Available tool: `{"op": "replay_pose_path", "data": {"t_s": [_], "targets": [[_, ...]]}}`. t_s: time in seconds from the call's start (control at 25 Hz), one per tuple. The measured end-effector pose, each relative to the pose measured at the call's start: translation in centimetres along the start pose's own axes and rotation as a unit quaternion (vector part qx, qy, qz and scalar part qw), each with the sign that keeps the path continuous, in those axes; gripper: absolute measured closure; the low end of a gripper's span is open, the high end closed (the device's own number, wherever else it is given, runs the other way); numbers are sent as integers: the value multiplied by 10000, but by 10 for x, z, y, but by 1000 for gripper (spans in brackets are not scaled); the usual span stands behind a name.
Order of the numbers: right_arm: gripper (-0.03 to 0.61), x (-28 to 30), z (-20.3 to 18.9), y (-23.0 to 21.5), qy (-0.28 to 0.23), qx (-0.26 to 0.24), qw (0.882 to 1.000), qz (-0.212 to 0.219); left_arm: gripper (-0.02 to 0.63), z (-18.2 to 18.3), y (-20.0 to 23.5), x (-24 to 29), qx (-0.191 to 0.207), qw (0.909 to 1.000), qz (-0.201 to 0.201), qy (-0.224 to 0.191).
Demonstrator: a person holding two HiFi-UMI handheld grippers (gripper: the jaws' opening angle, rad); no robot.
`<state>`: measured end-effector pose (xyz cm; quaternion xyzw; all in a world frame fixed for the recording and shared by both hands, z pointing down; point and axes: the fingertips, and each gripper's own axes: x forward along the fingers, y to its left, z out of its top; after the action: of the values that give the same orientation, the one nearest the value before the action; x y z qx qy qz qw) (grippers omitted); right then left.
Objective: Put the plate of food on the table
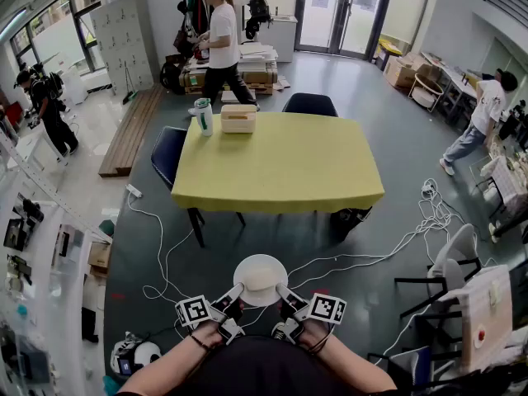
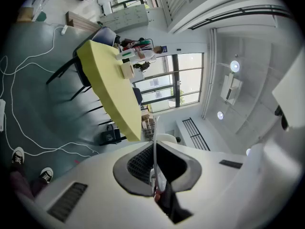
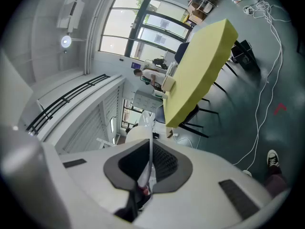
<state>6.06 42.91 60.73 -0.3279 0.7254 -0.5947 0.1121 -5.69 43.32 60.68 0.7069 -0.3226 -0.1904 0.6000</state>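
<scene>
I carry a white plate with a pale mound of food on it, held over the floor well short of the table. My left gripper is shut on the plate's left rim and my right gripper is shut on its right rim. In the left gripper view the thin plate edge runs between the jaws, and the same rim shows pinched in the right gripper view. The table under a yellow cloth stands ahead in the middle of the room.
A white-and-green bottle and a tissue box sit at the table's far left corner. Dark chairs stand at its left and far side. White cables trail across the floor. People stand in the background.
</scene>
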Motion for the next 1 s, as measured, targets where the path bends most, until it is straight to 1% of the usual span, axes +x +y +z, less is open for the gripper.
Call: {"op": "replay_pose_path", "data": {"t_s": [0.08,0.24,0.48,1.0], "targets": [[557,0,-1,0,15,-65,10000,-45,595,0,-1,-2,-9,10000,-2,10],[557,0,-3,4,12,9,10000,-7,595,0,-2,-3,-10,10000,5,26],[557,-2,-4,4,24,-8,10000,-17,595,-2,-2,-4,-18,10000,8,34],[555,8,-11,9,36,-36,10000,-42,595,7,0,-14,9,10000,5,40]]}}
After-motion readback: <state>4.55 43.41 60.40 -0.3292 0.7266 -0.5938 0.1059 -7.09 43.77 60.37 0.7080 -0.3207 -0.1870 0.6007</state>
